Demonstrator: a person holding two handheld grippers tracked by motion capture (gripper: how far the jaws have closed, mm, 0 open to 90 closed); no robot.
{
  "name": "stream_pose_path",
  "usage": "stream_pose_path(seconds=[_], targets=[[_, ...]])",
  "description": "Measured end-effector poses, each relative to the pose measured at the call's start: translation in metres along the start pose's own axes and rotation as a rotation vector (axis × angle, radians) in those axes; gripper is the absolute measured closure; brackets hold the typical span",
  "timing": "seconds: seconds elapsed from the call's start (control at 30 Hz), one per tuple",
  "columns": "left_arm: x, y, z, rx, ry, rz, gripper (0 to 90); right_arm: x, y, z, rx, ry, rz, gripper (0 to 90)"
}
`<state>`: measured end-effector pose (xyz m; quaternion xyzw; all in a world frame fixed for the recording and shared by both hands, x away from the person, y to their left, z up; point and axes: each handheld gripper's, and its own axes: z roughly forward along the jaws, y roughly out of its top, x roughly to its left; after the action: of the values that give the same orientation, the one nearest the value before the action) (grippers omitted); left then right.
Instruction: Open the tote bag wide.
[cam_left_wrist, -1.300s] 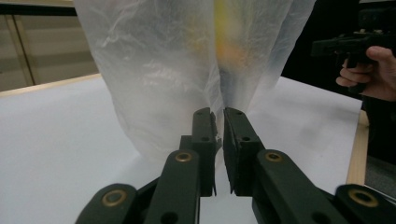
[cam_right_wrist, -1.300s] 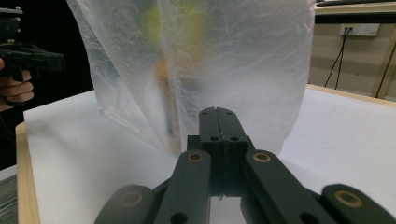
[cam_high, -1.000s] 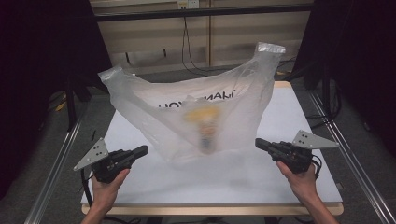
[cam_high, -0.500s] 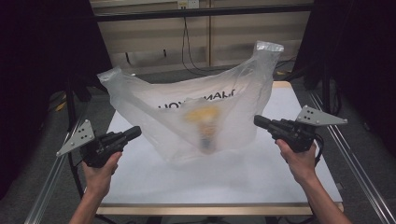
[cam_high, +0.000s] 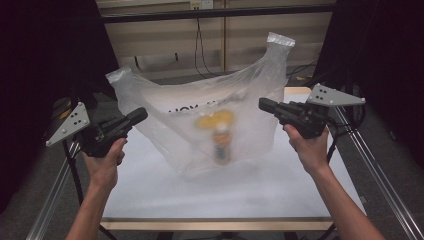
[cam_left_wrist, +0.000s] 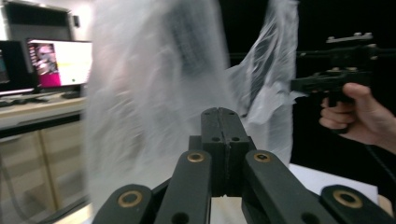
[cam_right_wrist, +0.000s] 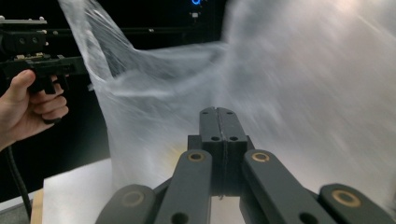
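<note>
Standing upright on the white table (cam_high: 240, 187) is a translucent plastic carrier bag (cam_high: 175, 107), thin and crinkled, with its two handle loops raised, the far-right one higher. Black lettering runs across its back panel, seen through the film and reversed; the characters are too blurred to read with confidence. Inside, near the middle of the bag, stands a small bottle (cam_high: 220, 145) with a pale cap and an orange-and-dark label, its writing illegible, below a yellow rounded shape that I cannot identify.

The left gripper (cam_high: 137, 116) is held off the table's left edge, its tip just beside the bag's left wall; whether it touches the film cannot be told. The left gripper view shows its black jaws pressed together with nothing between them. The right gripper (cam_high: 264, 104) sits at the bag's right side near the taller handle, and the right gripper view shows its jaws likewise clenched on nothing. Each carries a grey triangular plate with small holes. The table top is matt white with a light wooden edge.
</note>
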<state>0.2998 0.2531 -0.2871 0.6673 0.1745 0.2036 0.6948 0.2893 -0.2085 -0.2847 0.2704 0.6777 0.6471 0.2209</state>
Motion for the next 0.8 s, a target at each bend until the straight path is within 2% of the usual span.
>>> stream_pose_path(seconds=[0.07, 0.2, 0.3, 0.37, 0.4, 0.5, 0.57, 0.6, 0.73, 0.8], targets=[[-0.006, 0.008, 0.009, -0.002, -0.031, 0.024, 90.0, 0.002, 0.007, 0.008, 0.007, 0.007, -0.015, 90.0], [-0.014, 0.021, 0.025, 0.012, -0.058, 0.055, 90.0, 0.004, 0.018, 0.02, 0.005, 0.013, -0.028, 90.0], [-0.01, 0.03, 0.041, 0.038, -0.052, 0.064, 90.0, 0.004, 0.027, 0.03, 0.013, 0.007, -0.036, 90.0], [0.0, 0.033, 0.058, 0.063, -0.03, 0.043, 90.0, 0.003, 0.035, 0.039, 0.031, -0.014, -0.06, 90.0], [0.0, 0.033, 0.058, 0.063, -0.03, 0.043, 90.0, 0.003, 0.035, 0.039, 0.031, -0.014, -0.06, 90.0], [0.009, 0.028, 0.074, 0.115, 0.003, 0.046, 90.0, -0.002, 0.042, 0.052, 0.042, -0.043, -0.065, 90.0], [0.013, 0.022, 0.084, 0.14, 0.007, 0.032, 90.0, -0.004, 0.043, 0.055, 0.048, -0.049, -0.066, 90.0], [0.016, 0.019, 0.089, 0.166, 0.02, 0.041, 90.0, -0.006, 0.044, 0.059, 0.051, -0.055, -0.066, 90.0], [0.023, 0.002, 0.105, 0.207, 0.01, -0.001, 90.0, -0.013, 0.037, 0.071, 0.089, -0.082, -0.054, 90.0], [0.024, -0.005, 0.111, 0.232, 0.001, -0.007, 90.0, -0.017, 0.031, 0.075, 0.11, -0.092, -0.051, 90.0]])
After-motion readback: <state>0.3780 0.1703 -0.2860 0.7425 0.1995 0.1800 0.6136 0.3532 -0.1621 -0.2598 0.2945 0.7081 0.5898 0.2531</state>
